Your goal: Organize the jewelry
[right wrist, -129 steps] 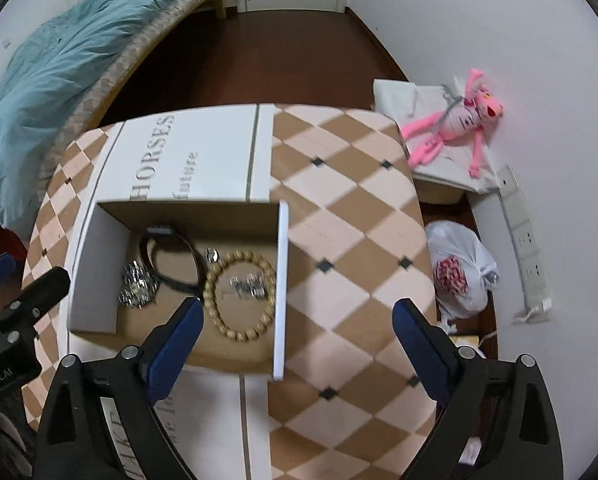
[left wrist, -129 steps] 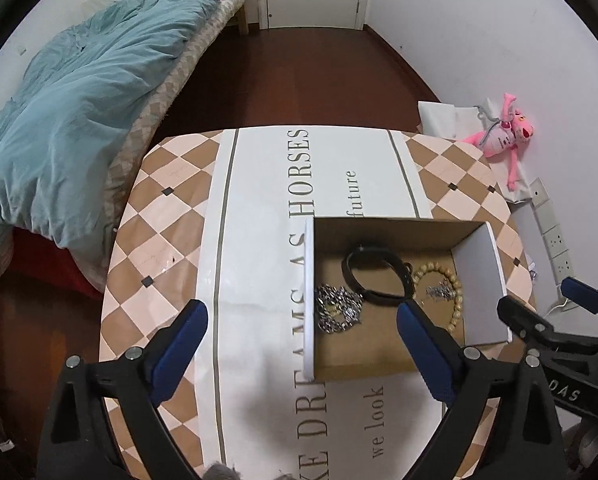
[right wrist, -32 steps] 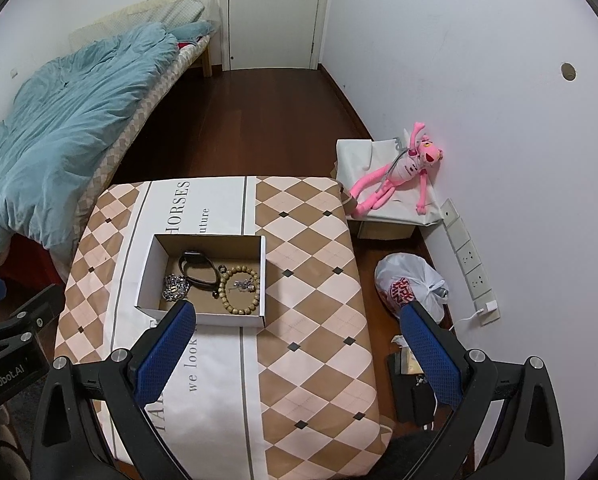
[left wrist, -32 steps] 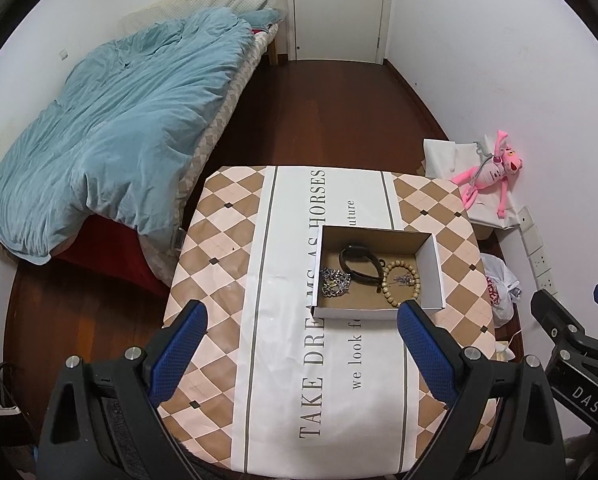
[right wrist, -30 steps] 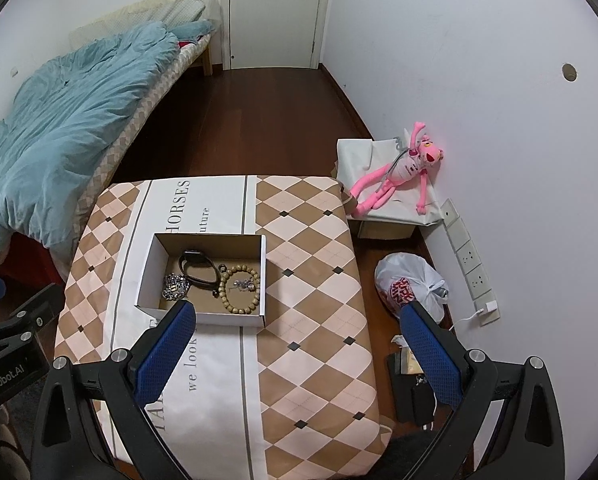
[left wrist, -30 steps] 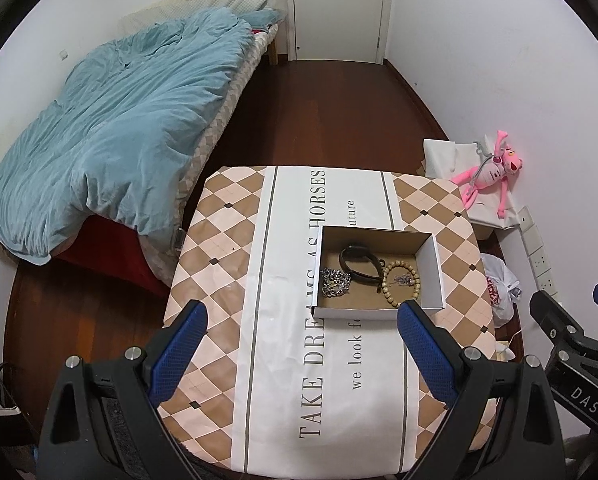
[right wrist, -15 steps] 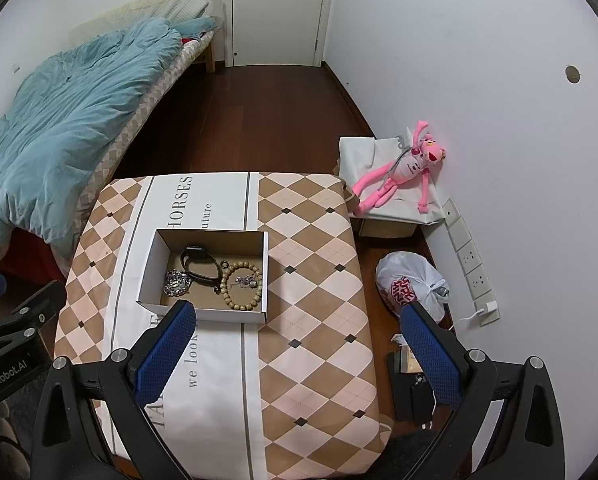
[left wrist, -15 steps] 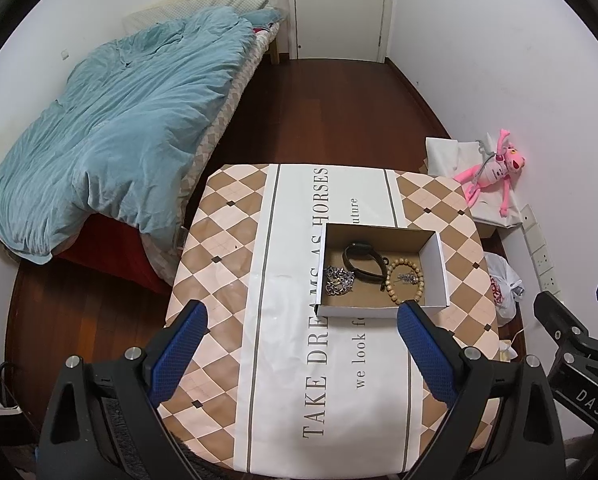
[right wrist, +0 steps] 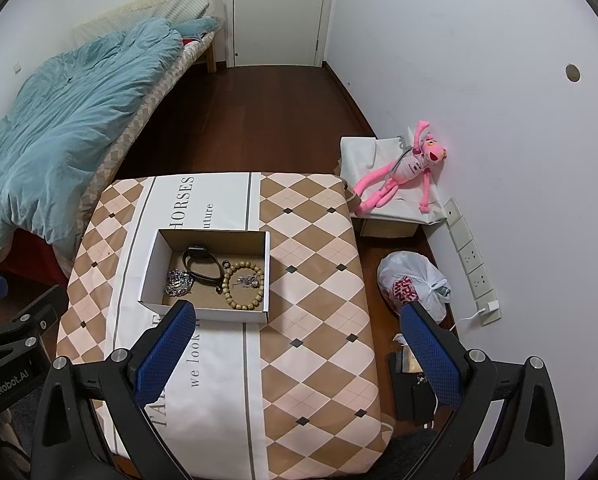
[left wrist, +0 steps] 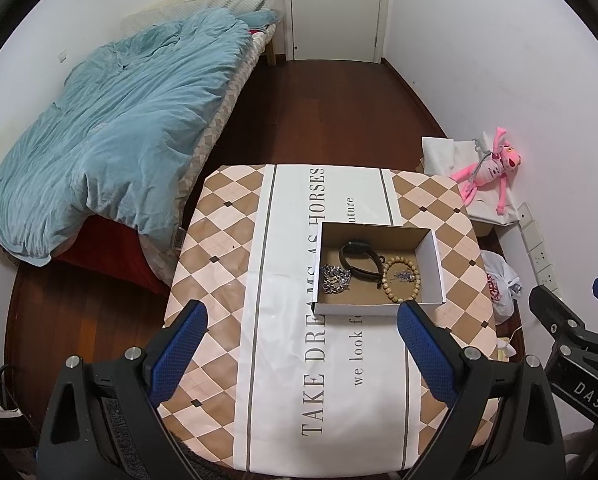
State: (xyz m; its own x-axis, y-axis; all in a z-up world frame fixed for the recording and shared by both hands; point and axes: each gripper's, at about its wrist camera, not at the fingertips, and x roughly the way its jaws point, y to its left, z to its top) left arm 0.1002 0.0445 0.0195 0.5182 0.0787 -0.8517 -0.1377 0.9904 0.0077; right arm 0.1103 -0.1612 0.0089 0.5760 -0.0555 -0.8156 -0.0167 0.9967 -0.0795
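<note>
1. Open cardboard box (left wrist: 431, 264) right of frame centre in the left wrist view holds a silver chain (left wrist: 334, 279), black band (left wrist: 359, 259) and bead bracelet (left wrist: 401, 280).
2. Box sits on the checkered tablecloth (left wrist: 227, 240).
3. Left gripper (left wrist: 301, 334) spread wide, empty, above the table.
4. Right gripper (right wrist: 295, 340) likewise wide, empty.
5. Pink plush toy (right wrist: 403, 172) right, by the wall.

A bench (left wrist: 227, 240) covered by a tan-and-cream diamond-patterned cloth with a white lettered stripe carries one open white cardboard box (left wrist: 433, 264), set right of its middle.
</note>
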